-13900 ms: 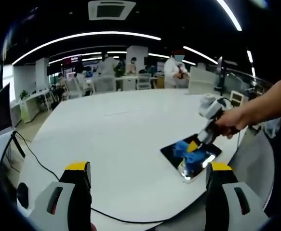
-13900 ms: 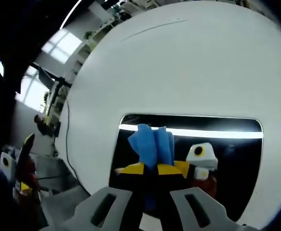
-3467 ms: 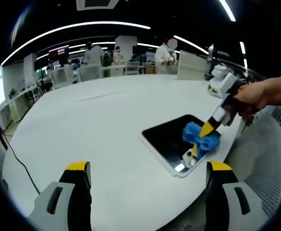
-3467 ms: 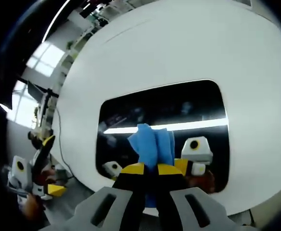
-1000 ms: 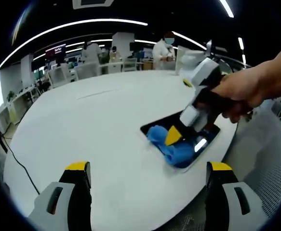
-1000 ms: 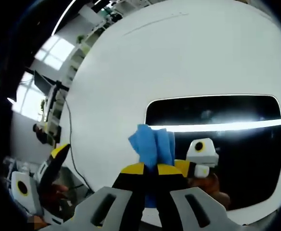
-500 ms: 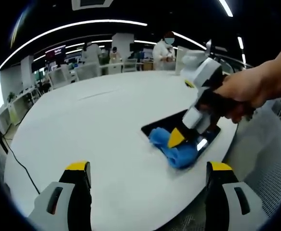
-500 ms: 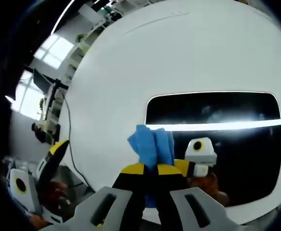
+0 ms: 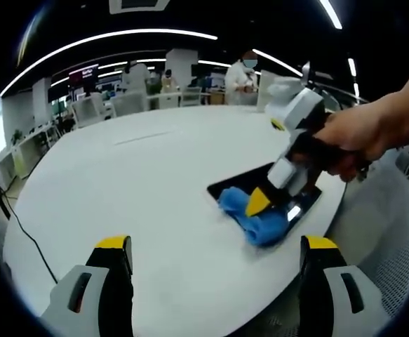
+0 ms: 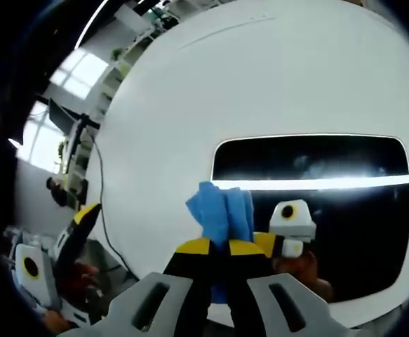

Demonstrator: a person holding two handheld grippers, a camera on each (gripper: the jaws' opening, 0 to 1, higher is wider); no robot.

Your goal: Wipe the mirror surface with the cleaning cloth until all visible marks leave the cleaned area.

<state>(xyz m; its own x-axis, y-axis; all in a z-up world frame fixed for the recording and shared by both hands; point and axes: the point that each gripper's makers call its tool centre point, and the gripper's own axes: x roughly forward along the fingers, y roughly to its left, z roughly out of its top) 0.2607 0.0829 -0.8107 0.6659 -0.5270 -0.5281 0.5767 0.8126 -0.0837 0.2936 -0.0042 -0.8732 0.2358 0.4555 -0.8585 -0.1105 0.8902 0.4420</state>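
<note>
Left tongs (image 9: pixel 215 263): jaws held wide apart, nothing gripped, raised over the near edge of the white bench (image 9: pixel 134 182).

Mirror (image 9: pixel 306 193) taken as landmark: a dark rounded rectangle lying flat on the bench near its edge. Blue cleaning cloth (image 9: pixel 253 214) is pressed on the mirror's near end, bunched, partly spilling over the mirror's rim onto the bench.

Right tongs (image 9: pixel 255 203) are seen above the cloth, gripped by a hand (image 9: pixel 351 137). In the right gripper view the right tongs (image 10: pixel 218 247) are closed tight on the cloth (image 10: pixel 222 207), yellow tips together, at the mirror's (image 10: pixel 344 158) left corner. A bright light strip is reflected across the glass.

Beyond the mirror, chairs and standing people are noted.
</note>
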